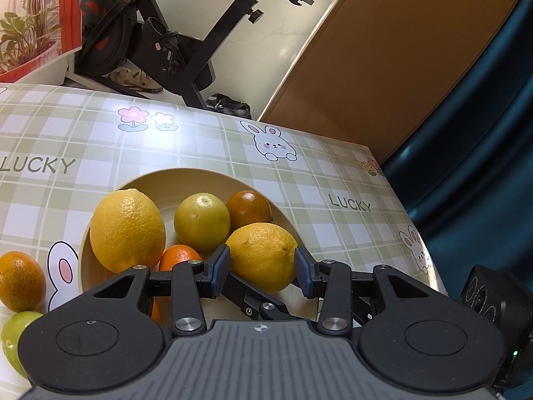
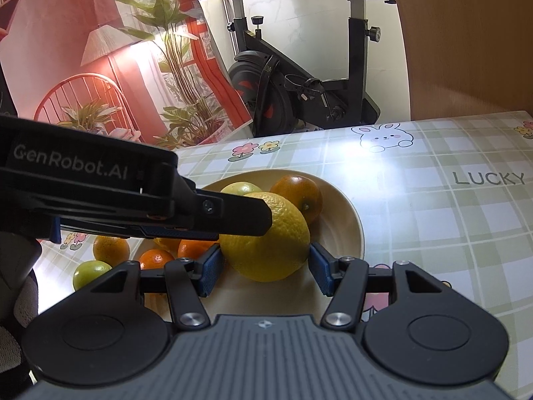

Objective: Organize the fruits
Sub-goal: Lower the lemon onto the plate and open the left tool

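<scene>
A cream bowl [image 1: 186, 175] on the checked tablecloth holds a big lemon [image 1: 128, 230], a yellow-green fruit [image 1: 201, 221], a dark orange [image 1: 248, 210] and a small orange [image 1: 180, 256]. A second lemon [image 1: 263, 256] hangs over the bowl's near side, and my left gripper [image 1: 263, 271] is shut on it, blue pads against both flanks. My right gripper [image 2: 265, 271] grips the same lemon [image 2: 266, 250] from the other side. In the right wrist view the left gripper's finger crosses the lemon's upper left. An orange [image 1: 20, 280] and a green fruit [image 1: 16, 340] lie on the cloth left of the bowl [image 2: 346, 233].
The table's far edge [image 1: 299, 130] and right edge [image 1: 409, 220] drop off close by. Behind it stand an exercise bike [image 1: 173, 43], a brown panel [image 1: 383, 66] and a poster of plants [image 2: 133, 66]. Bare cloth lies right of the bowl [image 2: 433, 206].
</scene>
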Available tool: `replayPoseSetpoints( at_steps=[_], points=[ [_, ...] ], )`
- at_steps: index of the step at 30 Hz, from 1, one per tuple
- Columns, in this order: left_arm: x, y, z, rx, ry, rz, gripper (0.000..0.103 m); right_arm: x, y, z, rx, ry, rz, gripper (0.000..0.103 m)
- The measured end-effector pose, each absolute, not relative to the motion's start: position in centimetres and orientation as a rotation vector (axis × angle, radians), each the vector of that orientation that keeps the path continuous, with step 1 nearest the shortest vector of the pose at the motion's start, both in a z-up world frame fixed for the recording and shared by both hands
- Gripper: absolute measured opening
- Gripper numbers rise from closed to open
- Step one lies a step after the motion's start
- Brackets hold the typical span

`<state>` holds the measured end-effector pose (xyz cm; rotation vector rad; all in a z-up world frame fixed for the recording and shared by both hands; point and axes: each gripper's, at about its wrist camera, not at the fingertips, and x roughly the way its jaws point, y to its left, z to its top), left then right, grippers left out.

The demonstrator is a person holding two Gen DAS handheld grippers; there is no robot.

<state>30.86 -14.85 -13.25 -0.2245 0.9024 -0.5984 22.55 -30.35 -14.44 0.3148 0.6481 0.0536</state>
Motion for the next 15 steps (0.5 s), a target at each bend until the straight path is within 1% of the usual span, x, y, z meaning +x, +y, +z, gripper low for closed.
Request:
replayPoseSetpoints(
  at_steps=[7, 11, 15],
  points=[
    [30.6, -13.9, -12.8, -0.256, 0.899, -0.572, 0.047, 22.9, -29.9, -14.0, 0.285, 0.690, 0.039, 0.060],
    [30.0, -12.9, -12.3, -0.267, 0.890, -0.568, 0.047, 22.2, -29.8, -13.7, 0.283, 0.692, 0.028, 0.063],
    [29.4, -11.3, -11.9, -0.290, 0.884, -0.556, 0.047, 21.2, -29.6, -13.3, 0.265, 0.696, 0.024, 0.064]
  ],
)
